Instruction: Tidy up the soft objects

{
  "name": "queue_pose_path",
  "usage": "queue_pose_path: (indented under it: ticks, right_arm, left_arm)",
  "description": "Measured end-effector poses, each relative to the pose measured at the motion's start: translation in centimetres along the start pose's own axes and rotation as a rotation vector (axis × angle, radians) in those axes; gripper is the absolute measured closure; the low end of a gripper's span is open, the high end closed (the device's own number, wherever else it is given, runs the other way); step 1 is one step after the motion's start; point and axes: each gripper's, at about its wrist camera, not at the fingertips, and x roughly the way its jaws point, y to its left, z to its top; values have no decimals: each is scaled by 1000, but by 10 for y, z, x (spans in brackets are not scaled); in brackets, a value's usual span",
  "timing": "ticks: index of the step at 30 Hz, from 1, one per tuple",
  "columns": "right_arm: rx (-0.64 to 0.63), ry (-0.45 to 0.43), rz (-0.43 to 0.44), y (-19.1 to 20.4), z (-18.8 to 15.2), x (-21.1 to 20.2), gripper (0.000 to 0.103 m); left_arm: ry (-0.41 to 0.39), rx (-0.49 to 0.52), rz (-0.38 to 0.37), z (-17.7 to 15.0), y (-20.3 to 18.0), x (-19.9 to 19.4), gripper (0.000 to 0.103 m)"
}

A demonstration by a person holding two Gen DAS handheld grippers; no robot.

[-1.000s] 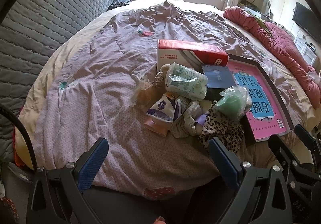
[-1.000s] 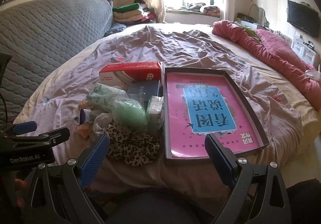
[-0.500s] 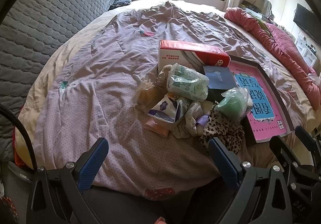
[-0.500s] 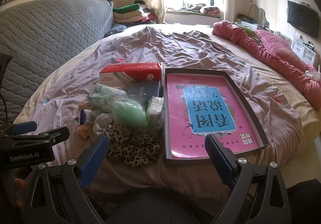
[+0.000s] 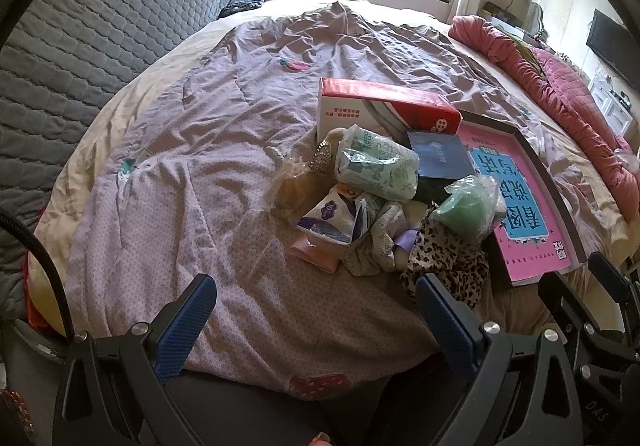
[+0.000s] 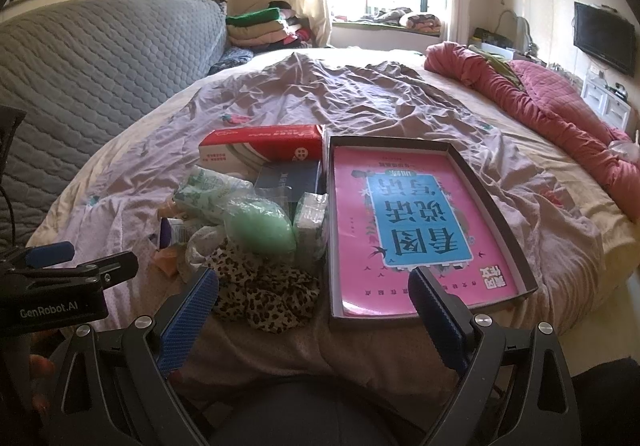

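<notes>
Both grippers hang at the bottom of their frames with blue-padded fingers spread wide and nothing between them: the left gripper (image 5: 314, 320) over bare lilac quilt (image 5: 168, 206), the right gripper (image 6: 314, 304) over the near edge of the pile and the box.

A shallow dark box (image 6: 498, 202) lies at centre right of the right view. Inside it a pink book (image 6: 360, 246) with a blue label lies flat and fills nearly the whole floor of the box; no soft item is in it.

The soft things sit in a heap just left of the box, at frame centre. A leopard cloth (image 6: 264, 292) lies nearest the camera. Behind it a green bundle in clear plastic (image 6: 260, 228) rests against a tissue pack (image 6: 310, 226) that touches the box wall. A green-printed pack (image 5: 376, 162) lies further left, with a purple-and-white packet (image 5: 330, 216) and a peach pack (image 5: 316, 250) below it in the left view. A dark blue box (image 5: 440, 158) and a red-and-white carton (image 5: 384, 108) stand behind the heap.
</notes>
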Motion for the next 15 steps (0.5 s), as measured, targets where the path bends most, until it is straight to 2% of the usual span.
queue_pose_path:
  ticks: [15]
  right_arm:
    - [-56, 2, 14, 8, -1, 11, 7]
  left_arm:
    - [34, -124, -28, 3, 41, 21, 3]
